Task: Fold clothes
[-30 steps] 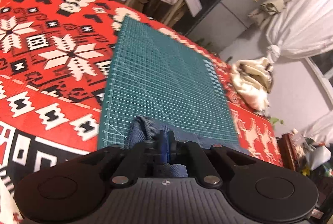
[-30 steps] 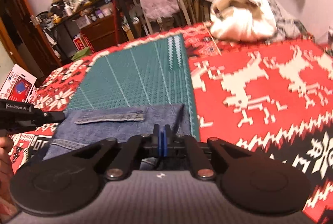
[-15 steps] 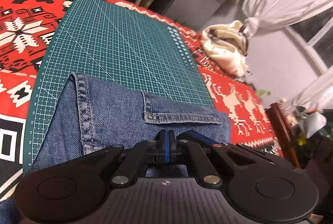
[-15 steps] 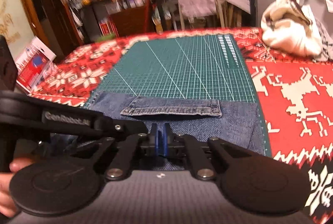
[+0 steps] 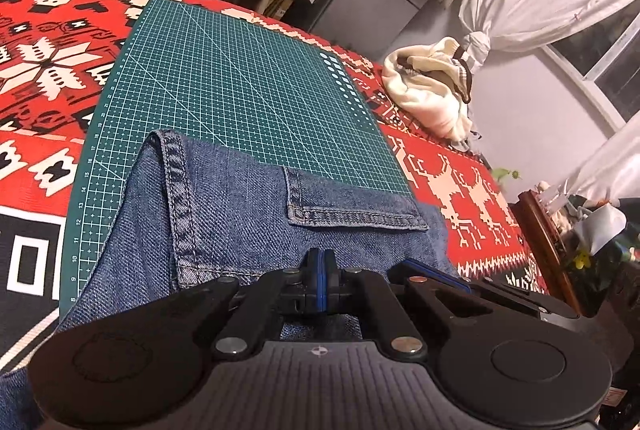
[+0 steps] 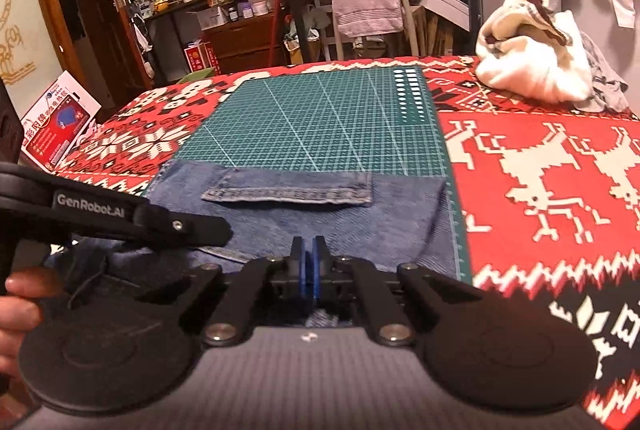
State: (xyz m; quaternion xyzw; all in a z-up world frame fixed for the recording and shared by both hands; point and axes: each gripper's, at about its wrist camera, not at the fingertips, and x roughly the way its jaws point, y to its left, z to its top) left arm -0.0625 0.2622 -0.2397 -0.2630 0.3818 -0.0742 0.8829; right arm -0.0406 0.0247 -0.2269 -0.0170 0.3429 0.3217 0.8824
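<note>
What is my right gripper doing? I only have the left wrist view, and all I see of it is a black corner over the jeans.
Observer: The right gripper is shut on the jeans, with denim showing between its blue pads.
Operator: Does the denim overhang the mat on that side?
Observer: No. In the right wrist view the jeans' right edge stops just inside the border of the cutting mat, and a thin green strip shows beside it.
Operator: Anything off to my left that I can't see?
Observer: A red box stands beyond the table's left edge, well apart from the jeans.
</note>
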